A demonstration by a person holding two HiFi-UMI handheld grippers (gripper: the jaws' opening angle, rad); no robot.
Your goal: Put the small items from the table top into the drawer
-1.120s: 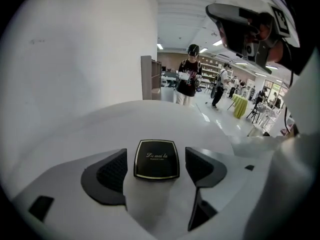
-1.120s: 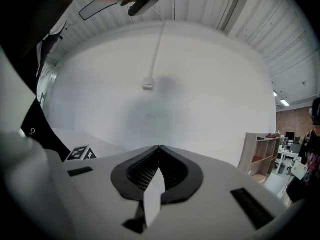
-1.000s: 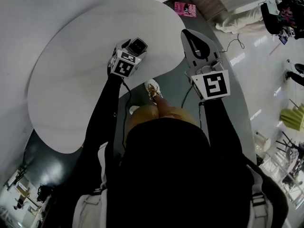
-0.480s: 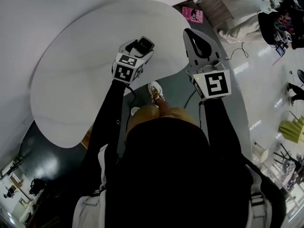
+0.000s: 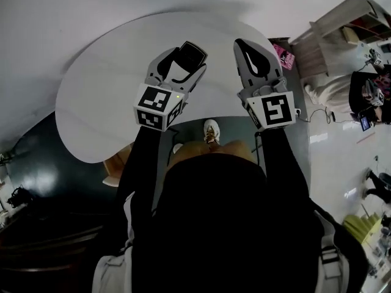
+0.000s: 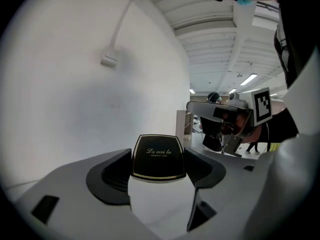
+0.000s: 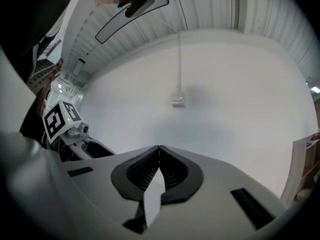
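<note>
- The left gripper [image 5: 185,58] has a small black case [image 6: 158,157] with gold lettering pinched between its fingers [image 6: 112,176]. They're open only as wide as the case and press on its two side edges.
- In the head view that's upper middle of the frame, and the case looks lifted off the white tabletop [image 5: 101,78].
- The right gripper [image 7: 159,150] is just beside it, fingers pressed fully together with nothing in them.
- No drawer shows in any view, so my guess is the case has a carry ahead of it.
- Main worry: the case looks glossy and it's only gripped by the edges near the fingertips. A quick swing or a bump on the tabletop rim could make it twist or slide out.
- Second worry: the two grippers are close, so the right one could knock the case if they turn together.
</note>
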